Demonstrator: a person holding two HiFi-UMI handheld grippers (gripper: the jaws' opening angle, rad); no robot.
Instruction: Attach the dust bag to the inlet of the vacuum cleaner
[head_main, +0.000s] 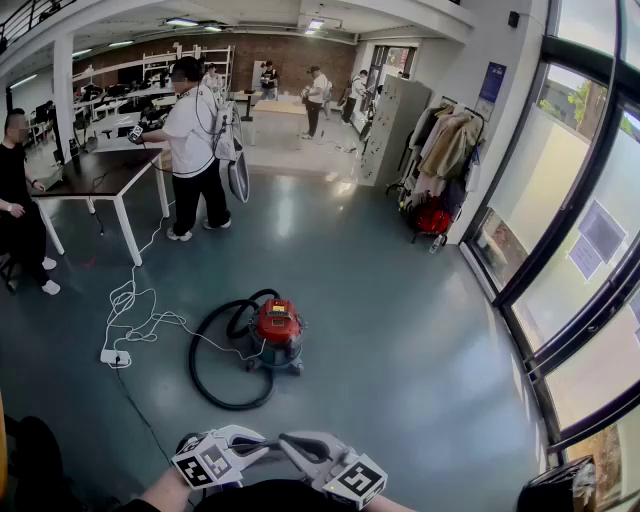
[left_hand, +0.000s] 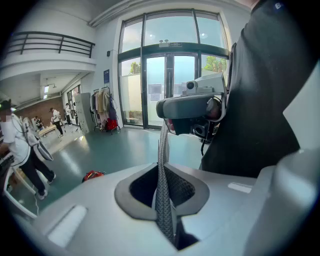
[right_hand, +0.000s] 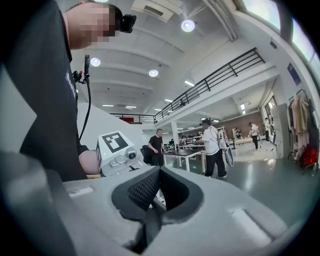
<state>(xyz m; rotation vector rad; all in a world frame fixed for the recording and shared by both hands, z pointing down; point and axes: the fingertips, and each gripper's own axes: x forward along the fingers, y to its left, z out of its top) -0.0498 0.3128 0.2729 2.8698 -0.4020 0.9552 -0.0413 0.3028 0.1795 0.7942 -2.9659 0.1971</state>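
Note:
The red vacuum cleaner (head_main: 278, 328) stands on the grey floor a few steps ahead, with its black hose (head_main: 222, 385) looped on its left. It also shows small in the left gripper view, the vacuum cleaner (left_hand: 93, 175) low on the left. No dust bag shows in any view. My left gripper (head_main: 262, 447) and right gripper (head_main: 292, 446) are held close to my body at the bottom edge, tips toward each other. The left gripper (left_hand: 163, 127) is shut with nothing between its pads. The right gripper (right_hand: 159, 172) is shut and empty too.
A white cable and power strip (head_main: 115, 357) lie left of the vacuum. A person in a white shirt (head_main: 195, 150) stands by a dark table (head_main: 100, 175); another sits at far left. A coat rack (head_main: 440, 170) and glass doors (head_main: 590, 230) line the right.

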